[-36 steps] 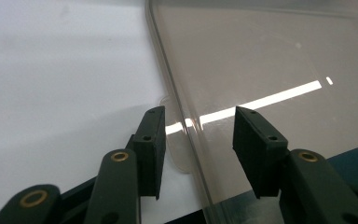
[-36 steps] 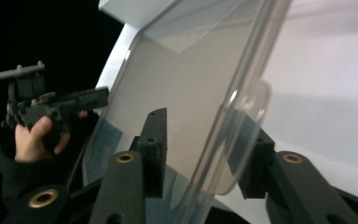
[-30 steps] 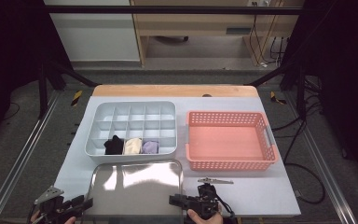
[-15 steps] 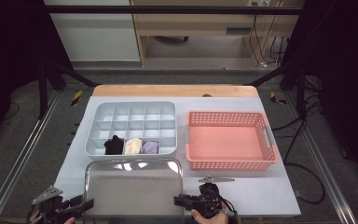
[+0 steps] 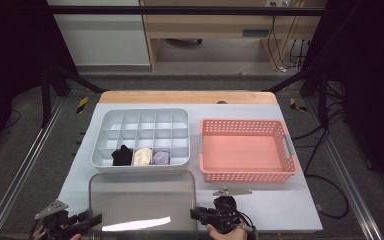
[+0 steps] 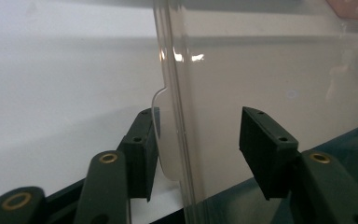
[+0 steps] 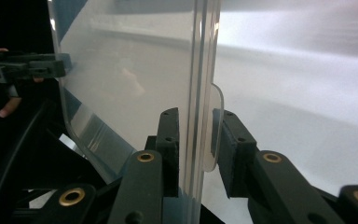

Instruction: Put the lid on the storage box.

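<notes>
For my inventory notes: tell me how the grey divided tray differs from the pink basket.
The grey divided tray is split into many small compartments, while the pink basket is one open space. The tray's walls are solid and the basket's are perforated. The tray holds black, cream and lilac bundles in its front row, whereas the basket is empty. Both are rectangular and sit side by side on the white table.
</notes>
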Motion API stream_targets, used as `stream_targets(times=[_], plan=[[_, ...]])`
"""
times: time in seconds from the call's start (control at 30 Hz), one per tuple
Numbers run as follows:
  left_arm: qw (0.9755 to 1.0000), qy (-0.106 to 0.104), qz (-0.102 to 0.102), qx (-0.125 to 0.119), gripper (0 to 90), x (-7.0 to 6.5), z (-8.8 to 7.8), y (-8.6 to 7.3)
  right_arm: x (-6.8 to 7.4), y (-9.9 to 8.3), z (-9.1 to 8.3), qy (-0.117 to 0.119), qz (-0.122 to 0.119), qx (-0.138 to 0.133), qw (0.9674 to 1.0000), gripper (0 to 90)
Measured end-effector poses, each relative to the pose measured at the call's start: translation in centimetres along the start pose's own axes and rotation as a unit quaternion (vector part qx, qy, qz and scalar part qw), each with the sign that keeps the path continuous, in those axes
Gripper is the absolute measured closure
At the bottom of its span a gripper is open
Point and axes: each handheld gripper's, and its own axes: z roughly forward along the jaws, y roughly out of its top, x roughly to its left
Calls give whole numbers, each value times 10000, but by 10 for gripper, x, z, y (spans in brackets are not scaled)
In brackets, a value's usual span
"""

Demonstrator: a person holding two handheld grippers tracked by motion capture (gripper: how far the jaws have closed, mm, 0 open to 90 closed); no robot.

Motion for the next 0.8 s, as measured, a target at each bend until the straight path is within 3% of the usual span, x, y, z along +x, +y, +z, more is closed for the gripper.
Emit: stream_targets(times=[0.27,0.47,0.8], plan=[[9997,56,65,-217,548,-3,-7,-2,-2,-1,-1,28,-11,-76,10000,725],[9990,-128,57,-417,579,-7,-15,2,1,2,-11,51,1,-222,9997,722],[9979,-185,116,-616,595,-13,-25,21,5,17,-21,50,-152,-438,9989,718]])
